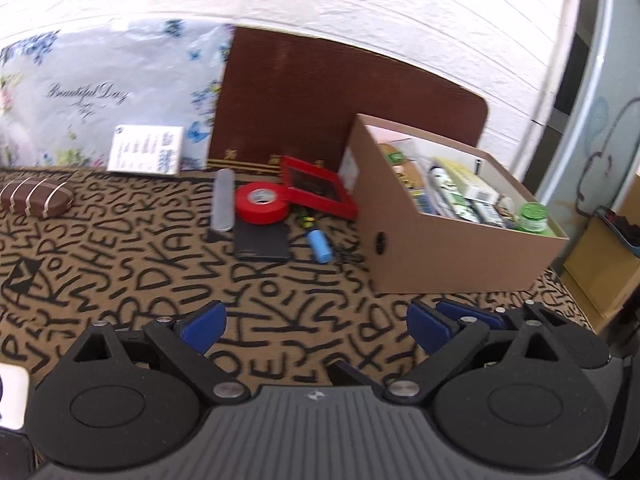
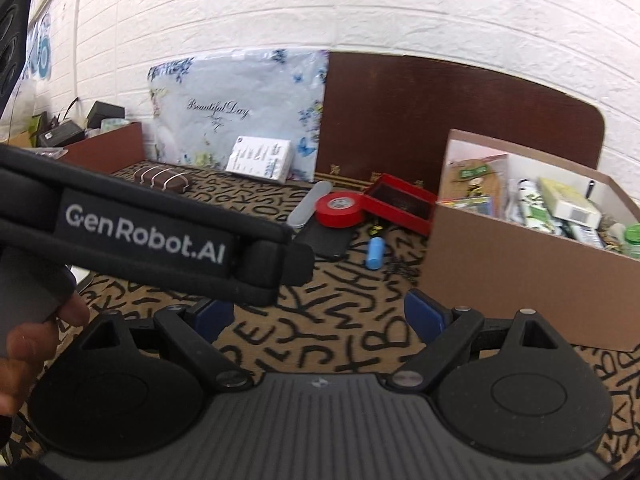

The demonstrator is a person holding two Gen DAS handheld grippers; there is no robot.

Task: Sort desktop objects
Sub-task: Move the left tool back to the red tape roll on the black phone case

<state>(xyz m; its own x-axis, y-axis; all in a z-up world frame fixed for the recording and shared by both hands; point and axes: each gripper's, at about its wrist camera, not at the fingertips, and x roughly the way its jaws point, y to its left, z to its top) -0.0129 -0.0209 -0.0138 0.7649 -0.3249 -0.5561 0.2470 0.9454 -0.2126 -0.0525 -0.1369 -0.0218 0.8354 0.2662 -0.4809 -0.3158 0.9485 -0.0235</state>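
2 grippers, left gripper (image 1: 316, 326) and right gripper (image 2: 318, 318), hover with jaws apart and empty above the lettered tablecloth (image 1: 120, 264). Red tape roll (image 1: 262, 203), clear tube (image 1: 224, 200), black case (image 1: 262, 242), blue cylinder (image 1: 320, 246) and red tray (image 1: 316, 186) lie clustered just left of the filled cardboard box (image 1: 452, 248).

Both grippers are matte black with silver rivets, ribbed grey housings behind blue fingers (image 1: 202, 326); one strap reads "GenRobot.AI" (image 2: 144, 236).

Red tape roll (image 1: 262, 203); blue cylinder (image 1: 320, 246), maybe battery; letter-print tablecloth (image 1: 120, 272).
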